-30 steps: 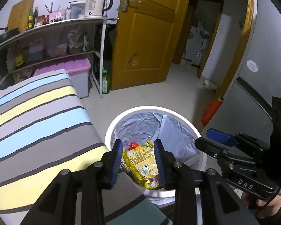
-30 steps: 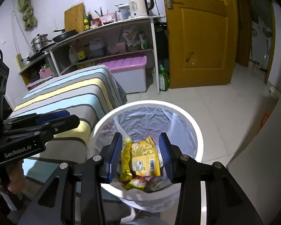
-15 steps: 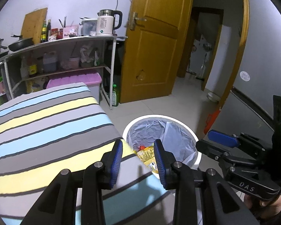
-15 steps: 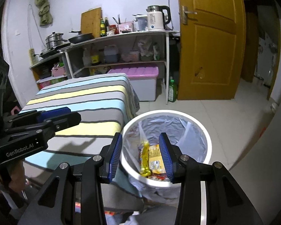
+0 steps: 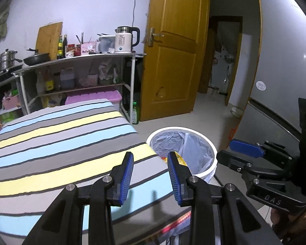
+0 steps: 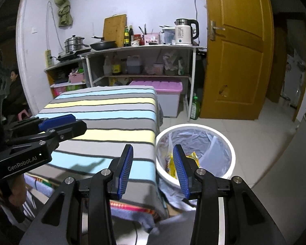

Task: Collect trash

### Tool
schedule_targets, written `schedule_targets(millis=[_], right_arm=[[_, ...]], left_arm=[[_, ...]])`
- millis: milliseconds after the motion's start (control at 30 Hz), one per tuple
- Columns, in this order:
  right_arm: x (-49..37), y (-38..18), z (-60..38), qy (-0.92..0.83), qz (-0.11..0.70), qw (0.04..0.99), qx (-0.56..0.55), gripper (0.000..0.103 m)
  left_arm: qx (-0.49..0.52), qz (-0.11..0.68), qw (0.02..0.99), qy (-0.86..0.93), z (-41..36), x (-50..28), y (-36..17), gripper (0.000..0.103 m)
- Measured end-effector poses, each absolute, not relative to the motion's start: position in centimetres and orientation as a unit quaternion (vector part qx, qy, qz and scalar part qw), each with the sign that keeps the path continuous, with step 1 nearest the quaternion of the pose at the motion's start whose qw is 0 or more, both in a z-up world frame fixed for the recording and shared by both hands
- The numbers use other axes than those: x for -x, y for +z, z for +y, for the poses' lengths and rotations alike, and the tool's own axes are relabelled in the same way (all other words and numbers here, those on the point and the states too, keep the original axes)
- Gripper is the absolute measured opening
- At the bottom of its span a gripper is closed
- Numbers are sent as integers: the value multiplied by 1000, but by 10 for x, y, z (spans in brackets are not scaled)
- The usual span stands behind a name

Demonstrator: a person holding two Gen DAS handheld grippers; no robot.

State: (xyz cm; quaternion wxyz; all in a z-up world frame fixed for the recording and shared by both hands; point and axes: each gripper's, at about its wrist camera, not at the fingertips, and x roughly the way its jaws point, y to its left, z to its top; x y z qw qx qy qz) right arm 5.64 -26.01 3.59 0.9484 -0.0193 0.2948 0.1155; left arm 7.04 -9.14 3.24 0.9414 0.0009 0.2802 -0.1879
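Note:
A white trash bin (image 5: 211,152) with a grey liner stands on the floor beside the striped table; it also shows in the right wrist view (image 6: 232,153). Yellow snack wrappers (image 6: 171,162) lie inside it, and they show in the left wrist view (image 5: 180,159). My left gripper (image 5: 150,176) is open and empty, above the table's near right corner. My right gripper (image 6: 153,170) is open and empty, above the table edge next to the bin. Each gripper shows in the other's view: the right one (image 5: 246,150), the left one (image 6: 57,122).
The striped cloth covers the table (image 6: 104,110), also in the left wrist view (image 5: 57,134). Behind it stand a shelf rack (image 6: 140,49) with a kettle and cookware, a pink-lidded bin (image 6: 159,86), a green bottle (image 6: 194,107) and a wooden door (image 6: 234,61). A fridge (image 5: 279,81) is at right.
Both grippers have pulled back and risen away from the bin, which now looks smaller and lower right. More of the striped table has come into view. Both stay open and empty.

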Motion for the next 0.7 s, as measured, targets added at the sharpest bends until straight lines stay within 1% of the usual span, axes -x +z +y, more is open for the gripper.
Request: schedule_targets(millis=[300, 700], right_arm=[[-35, 37, -255, 125, 287, 950, 20, 42], [-30, 31, -260, 126, 290, 949, 16, 42]], left_arm=[[2, 275, 948, -158, -78, -44, 30, 34], [11, 274, 950, -149, -71, -36, 23, 34]])
